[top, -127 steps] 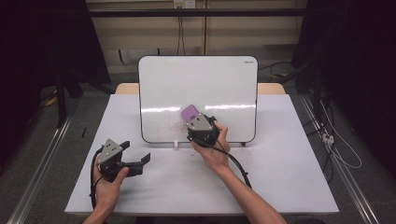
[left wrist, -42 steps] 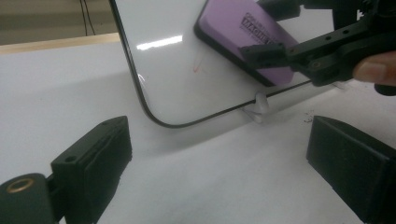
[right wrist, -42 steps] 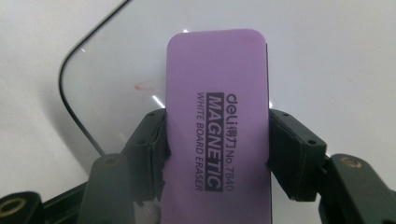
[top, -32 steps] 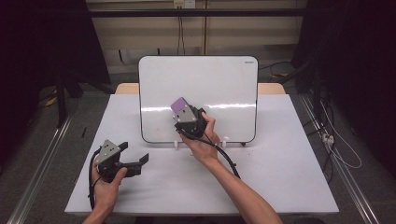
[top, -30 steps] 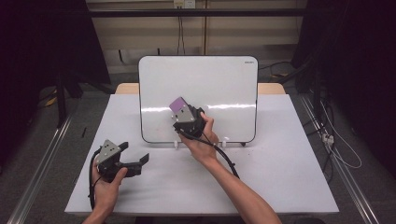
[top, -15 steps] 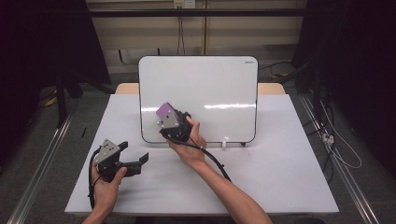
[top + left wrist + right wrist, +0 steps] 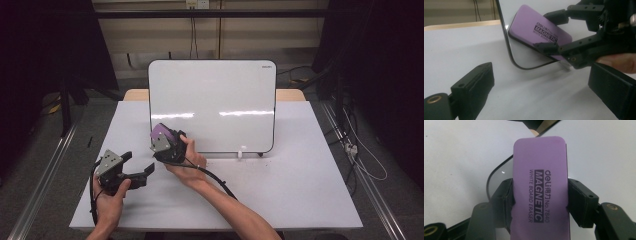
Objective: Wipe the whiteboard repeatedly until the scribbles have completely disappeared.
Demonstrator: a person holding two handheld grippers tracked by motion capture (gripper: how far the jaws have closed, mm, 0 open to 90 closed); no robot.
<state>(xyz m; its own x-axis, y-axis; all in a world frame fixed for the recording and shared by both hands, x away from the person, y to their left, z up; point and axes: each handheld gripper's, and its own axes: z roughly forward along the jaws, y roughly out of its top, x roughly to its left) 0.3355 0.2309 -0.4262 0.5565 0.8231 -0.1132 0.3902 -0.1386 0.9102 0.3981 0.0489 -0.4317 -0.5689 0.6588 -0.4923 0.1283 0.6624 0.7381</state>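
From the high view, the right gripper [image 7: 161,142] sits at the lower left corner of the upright whiteboard [image 7: 212,100], clamping a purple eraser [image 7: 160,133] against the board's face, or so it seems from here. The left gripper [image 7: 137,172] hovers low over the white table [image 7: 280,190], just beside it.

In the left gripper view, its own jaws stand wide apart with nothing between them, and the eraser [image 7: 540,31] lies flat on the whiteboard [image 7: 524,10] near the rounded corner.

In the right gripper view, both jaws pinch the long sides of the eraser [image 7: 540,190], labelled "MAGNETIC WHITE BOARD ERASER".
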